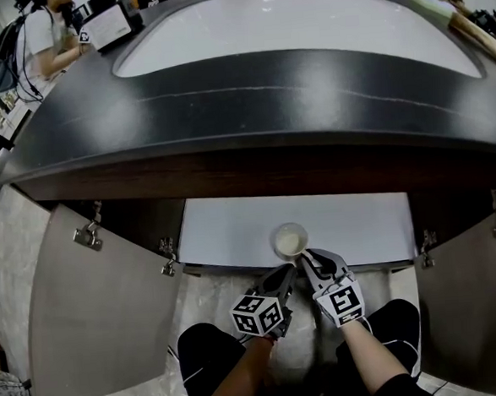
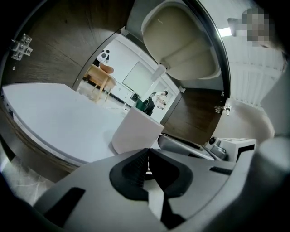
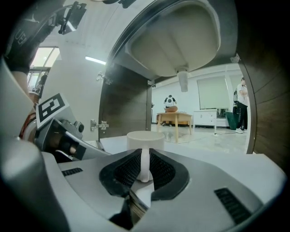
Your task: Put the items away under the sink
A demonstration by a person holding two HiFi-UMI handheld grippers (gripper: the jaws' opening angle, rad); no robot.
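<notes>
Mug (image 1: 289, 241) on cabinet shelf (image 1: 225, 228) under sink (image 1: 303, 20), between open doors (image 1: 95, 305)

The head view looks steeply down from above the cup (image 1: 289, 240). Both gripper views sit low, close in front of the cup, facing under the sink basin (image 3: 176, 41); all share the cup.

Cream mug (image 1: 289, 240), upright. At front of white cabinet shelf (image 1: 225, 233) under the sink. Handle pinched in right gripper (image 1: 307, 261) jaws.
</notes>
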